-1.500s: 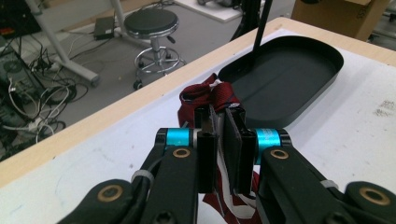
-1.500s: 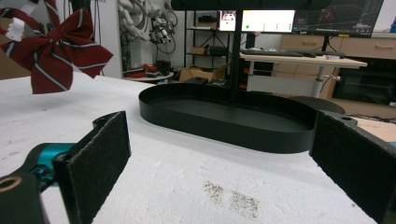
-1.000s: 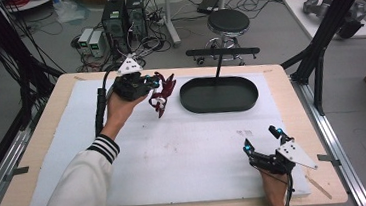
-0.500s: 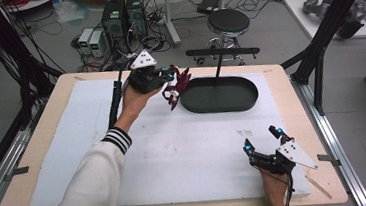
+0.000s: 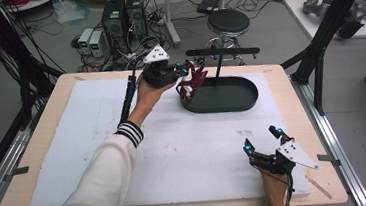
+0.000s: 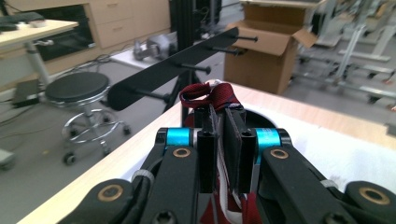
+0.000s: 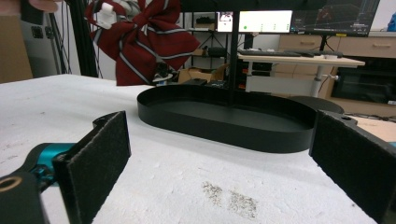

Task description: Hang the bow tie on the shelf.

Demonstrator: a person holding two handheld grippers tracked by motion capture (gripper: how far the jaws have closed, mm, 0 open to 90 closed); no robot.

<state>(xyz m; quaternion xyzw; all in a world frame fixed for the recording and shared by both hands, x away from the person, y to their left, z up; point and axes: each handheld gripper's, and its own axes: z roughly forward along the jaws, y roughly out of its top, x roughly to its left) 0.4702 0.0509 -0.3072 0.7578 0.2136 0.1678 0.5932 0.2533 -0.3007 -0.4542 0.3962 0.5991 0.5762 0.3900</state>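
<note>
At the far worktop edge, left tool (image 5: 181, 73) clamps the striped bow tie (image 5: 191, 81), apparently just below the rack bar (image 5: 223, 53); right tool (image 5: 264, 143) rests wide open, well apart.

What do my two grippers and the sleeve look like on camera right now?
Both grippers are black, each topped by a grey three-cornered plate. The left gripper has blue barrels at the jaw bases, brass-coloured pivot rings and a black cable. The right gripper has flat black foam-like pads. The left sleeve is white with a black-striped cuff.
</note>
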